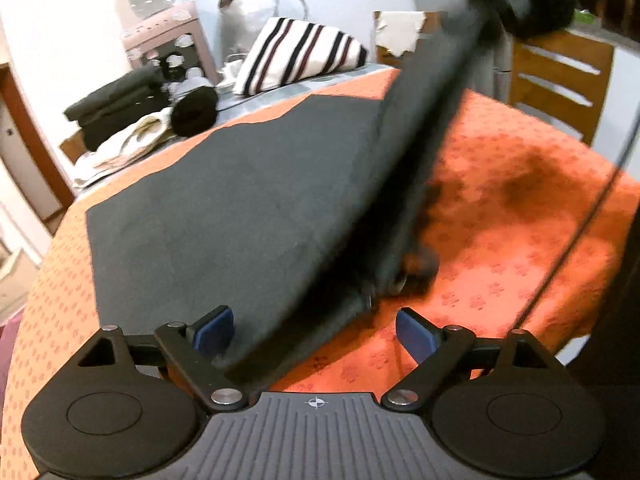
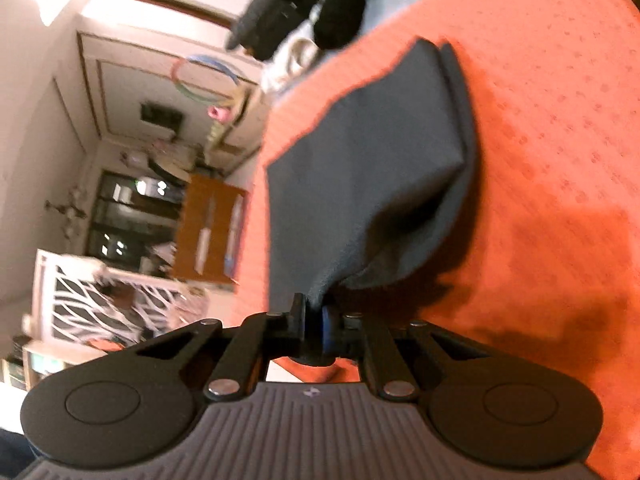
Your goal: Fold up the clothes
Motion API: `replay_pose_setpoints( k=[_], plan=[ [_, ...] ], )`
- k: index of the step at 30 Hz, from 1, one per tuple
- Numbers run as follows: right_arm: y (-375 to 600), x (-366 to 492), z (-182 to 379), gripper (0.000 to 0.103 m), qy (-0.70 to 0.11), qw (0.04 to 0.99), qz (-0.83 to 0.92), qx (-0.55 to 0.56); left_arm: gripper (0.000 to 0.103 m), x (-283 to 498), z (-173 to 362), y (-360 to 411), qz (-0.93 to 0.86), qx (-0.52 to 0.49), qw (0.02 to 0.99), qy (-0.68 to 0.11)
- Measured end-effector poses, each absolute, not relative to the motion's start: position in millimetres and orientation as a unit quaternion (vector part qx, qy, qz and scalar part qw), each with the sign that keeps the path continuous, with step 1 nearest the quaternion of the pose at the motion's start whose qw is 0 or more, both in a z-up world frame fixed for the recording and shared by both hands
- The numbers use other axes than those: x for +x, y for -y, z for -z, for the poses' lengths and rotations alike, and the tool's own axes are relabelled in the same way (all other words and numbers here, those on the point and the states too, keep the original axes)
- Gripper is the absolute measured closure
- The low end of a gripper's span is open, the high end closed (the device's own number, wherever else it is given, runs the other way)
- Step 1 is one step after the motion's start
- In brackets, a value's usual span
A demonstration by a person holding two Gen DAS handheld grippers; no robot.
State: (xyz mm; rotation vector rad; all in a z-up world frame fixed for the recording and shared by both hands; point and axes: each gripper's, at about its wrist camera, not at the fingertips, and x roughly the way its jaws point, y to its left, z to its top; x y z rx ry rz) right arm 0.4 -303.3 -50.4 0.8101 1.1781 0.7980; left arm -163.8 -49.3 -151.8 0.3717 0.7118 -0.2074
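Folding under way: the left claw (image 1: 314, 330) waits spread wide and empty at the near hem of the dark grey garment (image 1: 224, 200), which lies on the orange tabletop (image 1: 520, 220). From 6 o'clock in its own view, the right claw (image 2: 314, 322) pinches an edge, lifting it toward 12, apparently to carry one half over.

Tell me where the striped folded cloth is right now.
In the left wrist view, the striped folded cloth sits at the far end of the table, upper centre, beyond the dark garment and right of the pile of dark clothes.
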Motion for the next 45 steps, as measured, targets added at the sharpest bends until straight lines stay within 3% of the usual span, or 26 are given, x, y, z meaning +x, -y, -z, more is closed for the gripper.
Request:
replay_pose_setpoints(
  k=[6,9,10,11,13,14,19,27,30,35,39,45],
  plan=[
    [284,23,20,0.094,-0.503,0.676,-0.37,0.391,0.014,-168,167,54,0.008,0.246,0.918,-0.311],
    [286,31,15,0.094,-0.492,0.674,-0.367,0.411,0.024,-166,170,43,-0.048,0.248,0.918,-0.306],
    [289,33,14,0.094,-0.489,0.674,-0.364,0.417,0.036,-166,168,39,-0.059,0.244,0.919,-0.305],
    [291,35,15,0.094,-0.486,0.675,-0.362,0.422,0.059,-165,166,36,-0.066,0.24,0.919,-0.305],
    [297,39,16,0.094,-0.48,0.676,-0.357,0.431,0.077,-166,159,31,-0.046,0.245,0.921,-0.299],
    [300,40,15,0.094,-0.475,0.675,-0.355,0.439,0.082,-166,153,29,-0.043,0.252,0.922,-0.29],
    [323,40,-5,0.095,-0.428,0.696,-0.36,0.451,0.084,-156,96,19,-0.03,0.267,0.933,-0.24],
    [370,30,-83,0.095,-0.338,0.7,-0.395,0.489,0.086,-155,-48,7,0.078,0.283,0.937,-0.19],
    [392,21,-112,0.095,-0.315,0.697,-0.407,0.499,0.086,-155,-102,-2,0.167,0.232,0.933,-0.219],
    [414,20,-139,0.095,-0.292,0.704,-0.387,0.518,0.086,-125,-144,-9,0.275,0.101,0.907,-0.302],
    [400,53,-118,0.094,-0.304,0.716,-0.36,0.515,0.086,-85,-112,-19,0.301,0.016,0.879,-0.37],
    [335,137,-46,0.095,-0.375,0.727,-0.302,0.489,0.086,-15,-23,-69,0.257,-0.104,0.847,-0.453]
  ],
)
